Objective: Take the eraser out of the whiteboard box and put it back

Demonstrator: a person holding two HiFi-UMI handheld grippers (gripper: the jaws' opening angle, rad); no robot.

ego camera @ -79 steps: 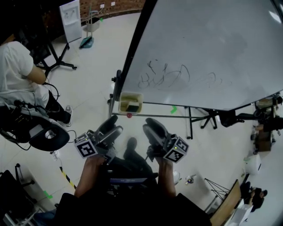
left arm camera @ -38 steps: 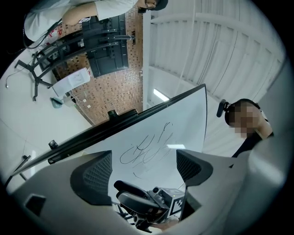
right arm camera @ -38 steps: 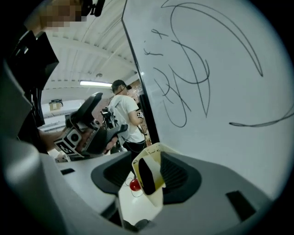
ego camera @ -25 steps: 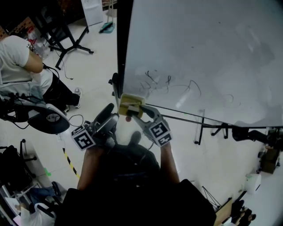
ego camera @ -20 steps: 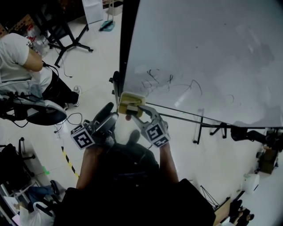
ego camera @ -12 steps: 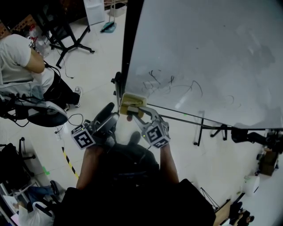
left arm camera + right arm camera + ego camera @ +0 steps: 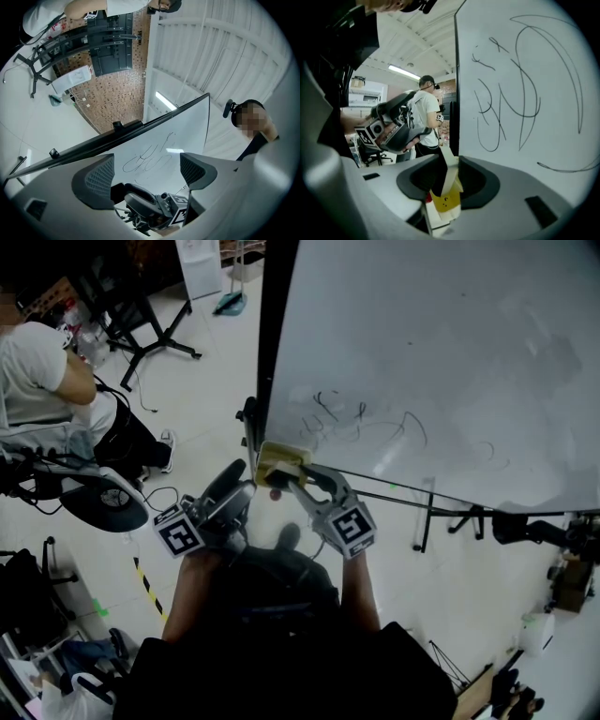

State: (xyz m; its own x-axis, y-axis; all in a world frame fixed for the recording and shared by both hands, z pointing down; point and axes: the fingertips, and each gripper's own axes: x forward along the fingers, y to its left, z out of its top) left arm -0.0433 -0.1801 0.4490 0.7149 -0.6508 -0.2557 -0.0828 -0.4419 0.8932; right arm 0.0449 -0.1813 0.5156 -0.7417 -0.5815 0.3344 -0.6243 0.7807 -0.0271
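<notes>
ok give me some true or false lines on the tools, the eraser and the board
1. The right tool grips the eraser. True: its jaws have just been closing and press on the eraser.
2. The left tool holds a marker. False: its jaws stand apart with nothing between them.
3. The board is blank. False: dark scribbles mark it.
4. The box sits at the board's lower left corner in the head view. True.
5. A person in a white top is at the head view's left. True.
</notes>
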